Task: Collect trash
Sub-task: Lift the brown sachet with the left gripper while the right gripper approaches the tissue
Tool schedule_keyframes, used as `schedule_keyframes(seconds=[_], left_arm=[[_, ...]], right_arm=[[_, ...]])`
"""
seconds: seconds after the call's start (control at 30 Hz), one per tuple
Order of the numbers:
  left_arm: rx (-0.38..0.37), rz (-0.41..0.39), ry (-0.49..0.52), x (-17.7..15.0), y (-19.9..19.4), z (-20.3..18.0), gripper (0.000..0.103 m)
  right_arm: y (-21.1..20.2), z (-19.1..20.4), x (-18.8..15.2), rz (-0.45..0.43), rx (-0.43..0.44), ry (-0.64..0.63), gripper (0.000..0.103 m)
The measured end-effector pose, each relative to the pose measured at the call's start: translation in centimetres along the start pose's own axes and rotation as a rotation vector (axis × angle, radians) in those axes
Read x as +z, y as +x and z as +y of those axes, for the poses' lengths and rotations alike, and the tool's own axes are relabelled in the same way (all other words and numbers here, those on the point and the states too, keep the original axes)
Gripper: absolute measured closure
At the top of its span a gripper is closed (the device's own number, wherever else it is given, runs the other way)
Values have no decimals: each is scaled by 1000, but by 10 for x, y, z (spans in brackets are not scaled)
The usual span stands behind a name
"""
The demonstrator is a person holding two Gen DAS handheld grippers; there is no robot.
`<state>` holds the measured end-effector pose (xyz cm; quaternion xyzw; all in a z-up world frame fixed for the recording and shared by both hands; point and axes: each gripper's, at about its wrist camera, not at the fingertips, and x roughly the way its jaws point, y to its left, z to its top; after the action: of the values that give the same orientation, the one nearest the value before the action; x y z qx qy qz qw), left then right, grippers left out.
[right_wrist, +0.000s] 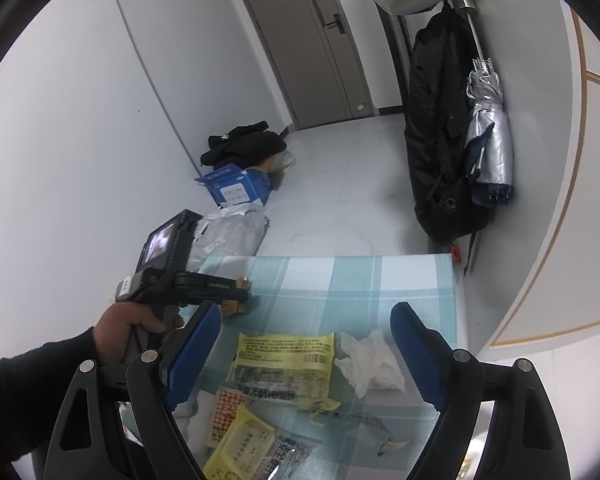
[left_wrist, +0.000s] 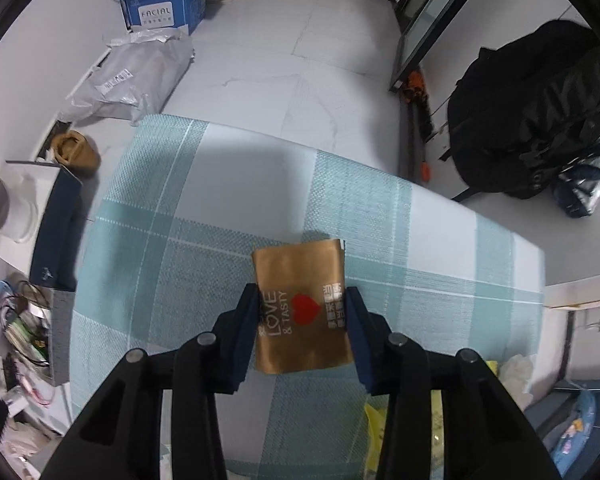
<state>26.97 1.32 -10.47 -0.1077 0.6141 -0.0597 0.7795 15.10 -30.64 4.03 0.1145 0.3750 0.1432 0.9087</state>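
My left gripper (left_wrist: 302, 300) is shut on a brown "LOVE & TASTY" paper packet (left_wrist: 302, 304), its blue pads pressing both side edges, over the teal checked tablecloth (left_wrist: 188, 216). In the right wrist view the left gripper (right_wrist: 242, 294) shows at the table's left edge with the brown packet (right_wrist: 236, 307) between its fingers. My right gripper (right_wrist: 306, 314) is open and empty above a yellow wrapper (right_wrist: 284, 356) and a crumpled white tissue (right_wrist: 370, 360). More yellow and red wrappers (right_wrist: 240, 432) lie nearer the camera.
On the floor to the left lie a blue "FACIAL" tissue box (left_wrist: 160, 4), a grey mailer bag (left_wrist: 136, 76) and a brown slipper (left_wrist: 78, 152). A black bag (right_wrist: 440, 120) and silver umbrella (right_wrist: 488, 140) hang at the right wall. A closed door (right_wrist: 308, 44) stands beyond.
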Motion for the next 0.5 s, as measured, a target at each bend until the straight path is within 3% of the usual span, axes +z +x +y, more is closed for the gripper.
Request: schedule_keyframes(seconds=[0.27, 0.5], left_arm=[[-90, -34, -28, -4, -15, 8, 66], [-216, -115, -34, -16, -62, 3, 66]], right_arm=[[-2, -5, -2, -2, 21, 19, 16], [-7, -10, -3, -16, 13, 44, 16]])
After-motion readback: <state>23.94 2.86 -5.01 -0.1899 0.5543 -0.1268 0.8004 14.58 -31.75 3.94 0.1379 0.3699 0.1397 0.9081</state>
